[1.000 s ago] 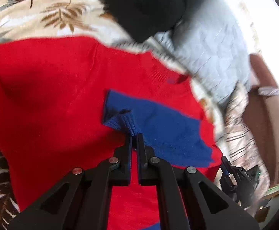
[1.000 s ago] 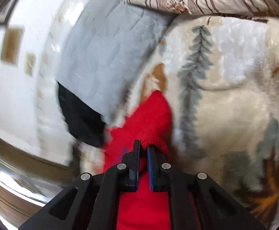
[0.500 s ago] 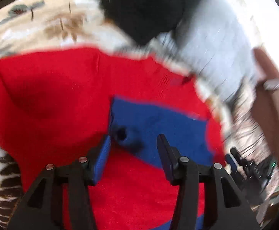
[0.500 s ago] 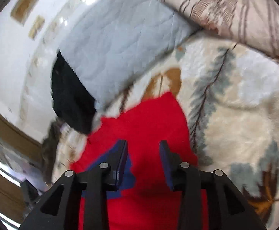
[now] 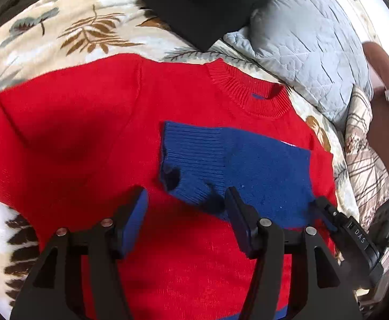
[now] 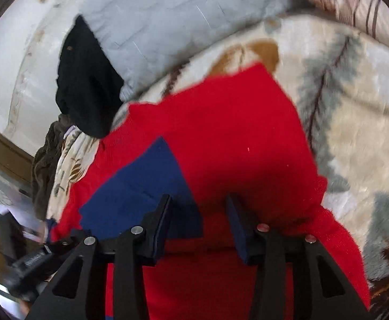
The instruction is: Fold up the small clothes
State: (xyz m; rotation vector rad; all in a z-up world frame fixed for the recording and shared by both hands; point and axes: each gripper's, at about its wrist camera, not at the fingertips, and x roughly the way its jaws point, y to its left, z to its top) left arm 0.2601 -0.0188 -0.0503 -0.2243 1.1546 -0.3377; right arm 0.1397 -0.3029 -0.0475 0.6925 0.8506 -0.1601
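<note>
A small red knit sweater lies flat on a leaf-patterned blanket, collar toward the far side. Its blue sleeve is folded across the chest, ribbed cuff toward the left. My left gripper is open and empty, just above the cuff's near edge. In the right wrist view the sweater and the folded blue sleeve show again. My right gripper is open and empty over the red fabric beside the sleeve.
A black garment and a grey quilted pillow lie beyond the collar. A striped pillow is at the right. The right gripper's body shows at lower right. A dark olive cloth lies at the blanket's far edge.
Both grippers were shut a second ago, left on the blue cuff and right on red fabric. Both have opened and let go; the sleeve now rests on the chest.
</note>
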